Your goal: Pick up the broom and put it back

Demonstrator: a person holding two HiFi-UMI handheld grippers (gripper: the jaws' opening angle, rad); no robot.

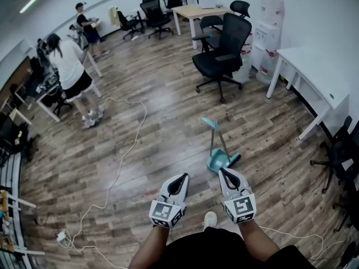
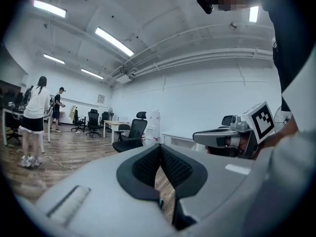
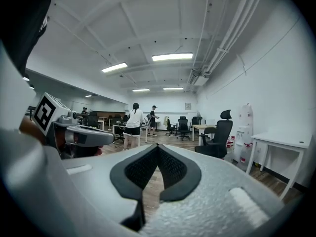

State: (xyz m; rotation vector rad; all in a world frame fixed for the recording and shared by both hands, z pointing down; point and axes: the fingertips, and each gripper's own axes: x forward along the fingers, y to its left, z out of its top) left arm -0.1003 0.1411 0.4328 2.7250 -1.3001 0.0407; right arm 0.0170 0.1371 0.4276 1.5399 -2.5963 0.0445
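A teal broom (image 1: 215,143) stands on the wooden floor with its long handle up and its teal head, with a dark part beside it, down at the floor. It is just ahead of my right gripper (image 1: 223,172), with a short gap between them. My left gripper (image 1: 183,177) is level with the right one, a little to the left of the broom. Both point forward and hold nothing. In the left gripper view the left gripper (image 2: 159,149) has its pads meeting at the tips; the right gripper (image 3: 158,147) shows the same in its own view.
A black office chair (image 1: 224,49) stands beyond the broom, with a white desk (image 1: 314,77) and a water dispenser (image 1: 269,32) at the right wall. Another black chair (image 1: 341,156) is at the right edge. A white cable (image 1: 126,150) trails across the floor on the left. A person (image 1: 70,72) stands far left.
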